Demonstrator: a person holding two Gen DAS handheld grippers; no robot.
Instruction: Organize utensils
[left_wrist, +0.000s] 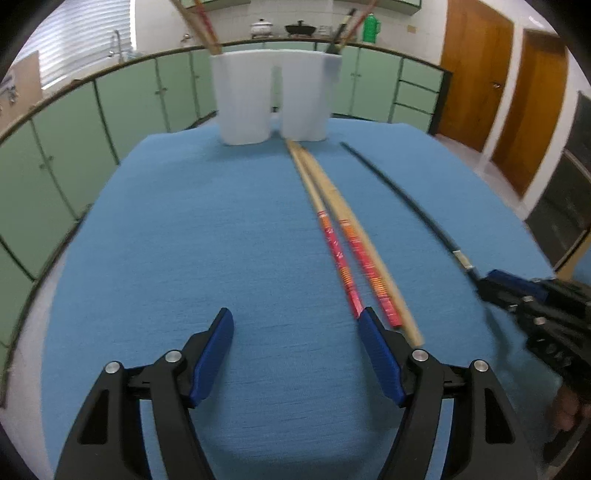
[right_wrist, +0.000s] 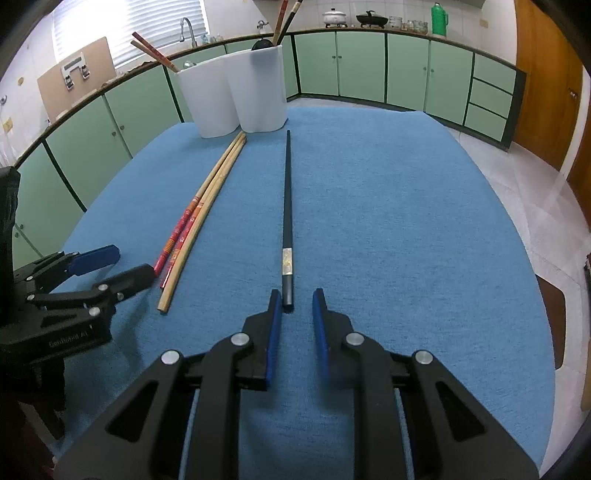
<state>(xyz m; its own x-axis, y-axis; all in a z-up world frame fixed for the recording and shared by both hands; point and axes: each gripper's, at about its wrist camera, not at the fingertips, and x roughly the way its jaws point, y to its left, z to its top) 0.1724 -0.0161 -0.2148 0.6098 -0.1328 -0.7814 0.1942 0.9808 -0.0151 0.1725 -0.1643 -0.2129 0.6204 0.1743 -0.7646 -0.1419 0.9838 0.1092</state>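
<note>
Right now my left gripper (left_wrist: 295, 328) hovers wide open and empty over the blue cloth (left_wrist: 207, 236), beside two red-banded bamboo chopsticks (left_wrist: 343, 236). My right gripper (right_wrist: 297, 300) sits low, partly open, holding nothing, just short of the one black chopstick (right_wrist: 287, 206). At the far end, the white two-cup holder (right_wrist: 236, 96) has chopsticks in both cups.

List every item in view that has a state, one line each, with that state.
left gripper: open, empty, low over the cloth
right gripper: open, empty, lined up with the black chopstick's end
black chopstick: lying flat, not gripped
bamboo chopsticks: pair lying flat, side by side
white holder: upright, chopsticks standing in both cups
blue cloth: spread flat
</note>
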